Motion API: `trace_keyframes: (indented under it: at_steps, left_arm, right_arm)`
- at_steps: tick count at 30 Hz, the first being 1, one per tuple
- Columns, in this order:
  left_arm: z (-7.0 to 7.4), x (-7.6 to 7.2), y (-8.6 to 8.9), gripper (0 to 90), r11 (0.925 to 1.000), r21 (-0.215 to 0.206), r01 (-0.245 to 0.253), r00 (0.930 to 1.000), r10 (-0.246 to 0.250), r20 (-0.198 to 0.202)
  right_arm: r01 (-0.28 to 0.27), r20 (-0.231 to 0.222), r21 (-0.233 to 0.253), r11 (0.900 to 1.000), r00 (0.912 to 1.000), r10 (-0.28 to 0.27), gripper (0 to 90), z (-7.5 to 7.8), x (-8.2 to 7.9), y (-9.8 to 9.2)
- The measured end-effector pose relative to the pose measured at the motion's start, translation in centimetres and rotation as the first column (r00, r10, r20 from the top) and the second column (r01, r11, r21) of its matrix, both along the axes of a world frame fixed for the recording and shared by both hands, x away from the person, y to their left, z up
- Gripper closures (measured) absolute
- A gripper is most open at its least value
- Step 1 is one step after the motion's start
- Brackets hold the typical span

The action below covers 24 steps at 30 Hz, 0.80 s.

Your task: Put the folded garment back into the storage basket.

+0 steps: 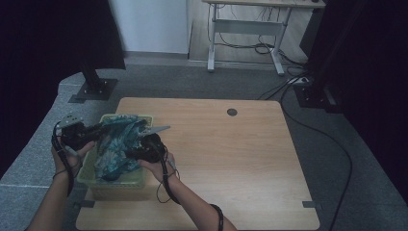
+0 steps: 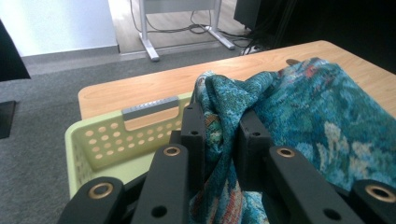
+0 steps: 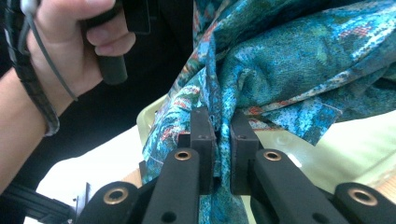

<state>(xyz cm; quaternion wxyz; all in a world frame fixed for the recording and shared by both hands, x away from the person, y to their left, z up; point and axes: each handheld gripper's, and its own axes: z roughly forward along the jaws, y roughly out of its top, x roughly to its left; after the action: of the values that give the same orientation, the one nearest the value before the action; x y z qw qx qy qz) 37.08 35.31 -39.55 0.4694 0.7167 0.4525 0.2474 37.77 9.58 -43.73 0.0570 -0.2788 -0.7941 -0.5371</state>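
A teal patterned cloth (image 1: 118,144) is bunched over a light green perforated basket (image 1: 120,182) at the table's left side. My left gripper (image 1: 98,129) reaches in from the basket's left and is shut on a fold of the cloth (image 2: 224,126). My right gripper (image 1: 137,153) comes from the basket's right side and is shut on another fold of the cloth (image 3: 219,116). The basket's rim (image 2: 93,135) and its grey handle bar (image 2: 150,107) show beyond the left jaws. The cloth hides the basket's inside.
The wooden table (image 1: 231,159) stretches to the right of the basket, with a round dark grommet (image 1: 232,112) near its far edge. A desk frame (image 1: 245,29) with cables stands on the floor beyond. The person's left hand (image 3: 70,56) shows in the right gripper view.
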Motion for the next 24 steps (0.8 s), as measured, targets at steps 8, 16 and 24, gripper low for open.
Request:
trace_keyframes:
  at_steps: [8, 16, 24]
  left_arm:
    - [0.0, 0.0, 0.3, 76.0, 1.0, 0.004, -0.008, 1.0, 0.008, 0.0]
    - [-1.5, 0.4, -0.2, 64.7, 0.9941, 0.045, -0.098, 0.9941, 0.1, -0.042]
    - [-2.5, -0.1, -2.0, 48.1, 0.9967, 0.043, -0.068, 0.9942, 0.072, -0.08]
  right_arm:
    - [-0.007, -0.004, 0.007, 1.0, 1.0, 0.007, 82.3, -0.3, 0.1, 0.8]
    - [0.028, 0.022, -0.072, 0.997, 0.9994, -0.027, 64.2, -1.5, 0.6, 1.0]
    - [0.123, 0.058, -0.123, 0.985, 0.9915, -0.117, 35.4, -2.2, 0.1, -1.2]
